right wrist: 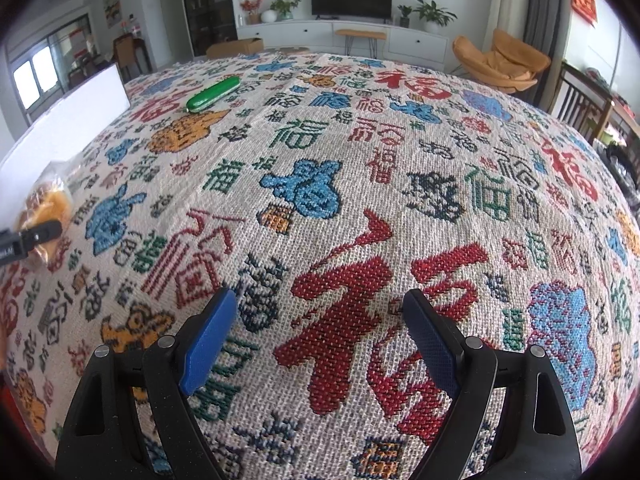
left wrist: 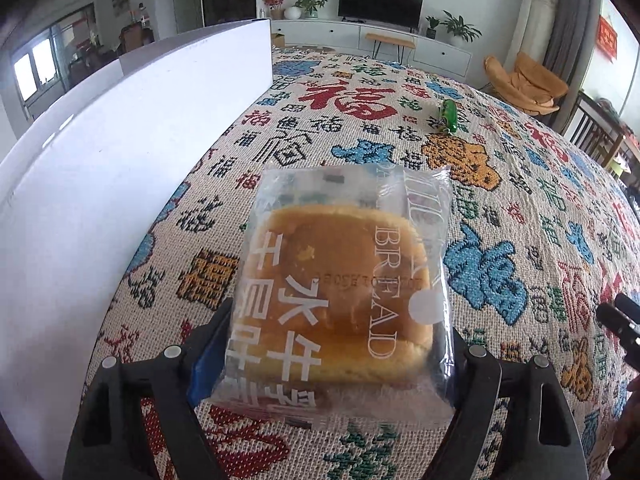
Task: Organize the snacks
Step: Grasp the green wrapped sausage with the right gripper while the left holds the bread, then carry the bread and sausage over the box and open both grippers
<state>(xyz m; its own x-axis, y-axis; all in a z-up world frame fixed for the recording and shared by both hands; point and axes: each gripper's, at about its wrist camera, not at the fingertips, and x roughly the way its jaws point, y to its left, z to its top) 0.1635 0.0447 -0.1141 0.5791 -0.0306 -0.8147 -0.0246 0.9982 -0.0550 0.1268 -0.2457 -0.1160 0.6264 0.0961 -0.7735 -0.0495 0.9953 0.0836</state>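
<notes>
One bread packet (left wrist: 340, 292) — lengthwise between left jaws.

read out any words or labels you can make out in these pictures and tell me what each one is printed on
"BREAD": white letters on the clear bread packet gripped by the left gripper.
"水牛": large white Chinese characters on the same packet; the rest are cut off or unclear.
Stamped date code on the packet: too faint to read.
"福": woven many times over into the tablecloth.
Red wall hanging: too blurred to read.
Green packet: no readable text.

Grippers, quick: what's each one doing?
Left gripper: shut on the bread.
Right gripper: open, empty, over the cloth.
</notes>
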